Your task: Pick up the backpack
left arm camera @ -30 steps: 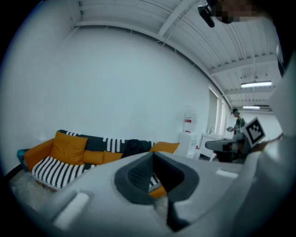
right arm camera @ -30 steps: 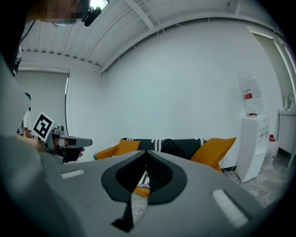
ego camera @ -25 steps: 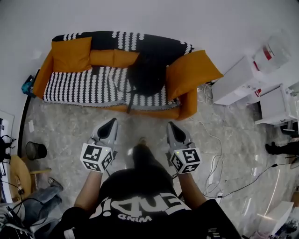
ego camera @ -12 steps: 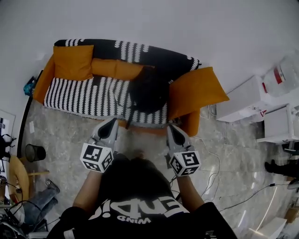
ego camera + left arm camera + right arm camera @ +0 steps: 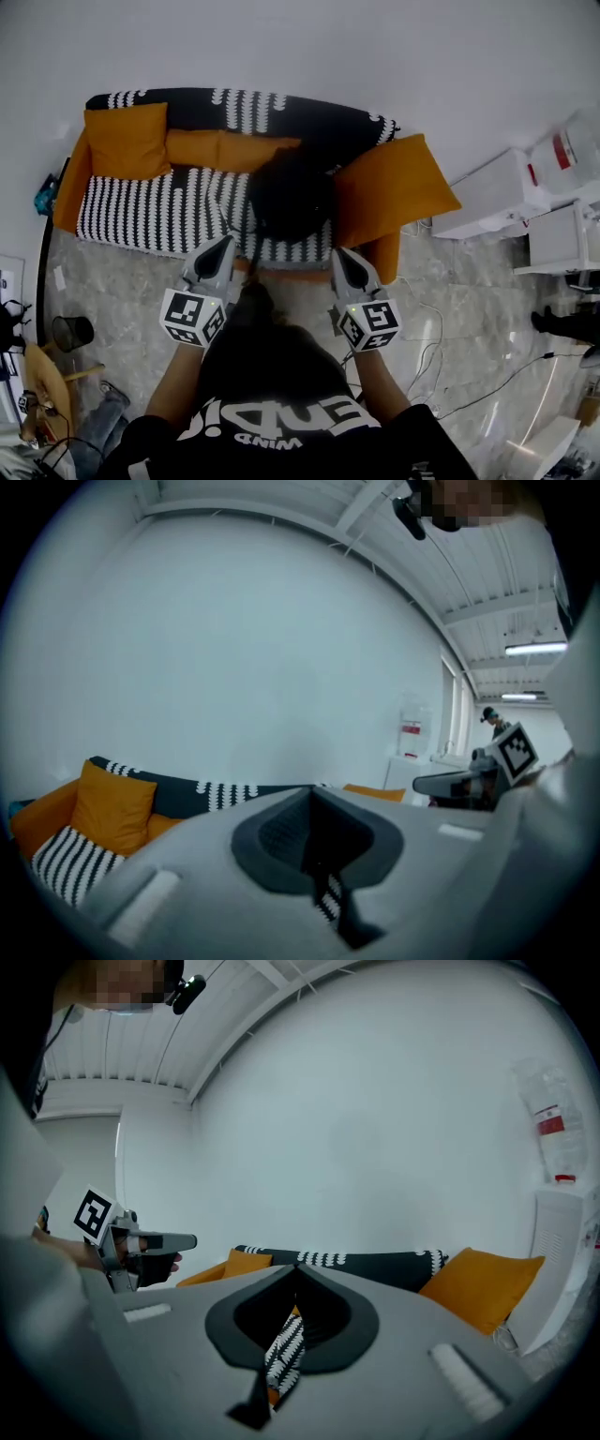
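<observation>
Backpack [image 5: 291, 192] lies on the sofa [image 5: 141, 202] seat near its right end, against the orange cushion [image 5: 389, 183]. Left gripper [image 5: 223, 246] and right gripper [image 5: 343, 255]: fingers fully closed, holding nothing, short of the front edge. Risk: arriving closed, they would shove the bag instead of gripping it.

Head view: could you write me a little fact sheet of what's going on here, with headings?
setting: orange sofa under a black-and-white striped cover
item to lift: black backpack, on the seat, right of the middle
left gripper: shut, empty, short of the sofa
right gripper: shut, empty, short of the sofa
task state: backpack not yet touched
</observation>
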A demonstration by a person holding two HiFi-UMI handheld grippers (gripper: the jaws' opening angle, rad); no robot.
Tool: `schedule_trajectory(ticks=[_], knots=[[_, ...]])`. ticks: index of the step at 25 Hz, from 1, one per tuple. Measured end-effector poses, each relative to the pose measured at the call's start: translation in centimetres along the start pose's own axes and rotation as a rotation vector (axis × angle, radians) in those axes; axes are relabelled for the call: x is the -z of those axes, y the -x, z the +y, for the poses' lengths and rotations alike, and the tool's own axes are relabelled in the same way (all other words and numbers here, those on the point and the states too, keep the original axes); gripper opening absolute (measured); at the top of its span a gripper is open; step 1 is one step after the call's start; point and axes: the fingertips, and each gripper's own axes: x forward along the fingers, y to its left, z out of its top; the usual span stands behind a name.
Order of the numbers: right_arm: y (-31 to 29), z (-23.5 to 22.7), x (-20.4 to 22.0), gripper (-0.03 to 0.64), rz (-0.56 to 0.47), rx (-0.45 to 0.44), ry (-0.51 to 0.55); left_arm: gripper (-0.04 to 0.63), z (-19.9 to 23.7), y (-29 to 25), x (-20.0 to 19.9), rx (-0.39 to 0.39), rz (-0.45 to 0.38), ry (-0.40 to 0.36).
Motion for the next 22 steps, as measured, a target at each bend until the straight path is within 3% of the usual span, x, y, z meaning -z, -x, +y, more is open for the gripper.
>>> schedule_trajectory(ticks=[9,10,16,19,22], knots=[[-8.9,-1.4,-3.8,0.003,0.003,0.048,0.015,0.007,6.5,-8.7,-3.3,0.126,-0.01,-0.004],[-9.7,-1.4,-4.2,0.012,0.002,0.051,0.017,0.061,7.0,-9.4,-3.6,0.141,-0.009,-0.002],[-13.6,-2.1,-6.0,0.124,0.004,0.063,0.01,0.186,10.6,-13.2,-4.8,0.179,-0.005,0.012],[-14.5,-2.9,-6.2,0.237,0.019,0.053,-0.006,0.269,10.9,-14.8,-4.7,0.204,0.012,0.018],[-15.1,-3.9,-5.9,0.281,0.029,0.044,-0.025,0.309,10.6,-16.3,-4.2,0.226,0.031,0.019]])
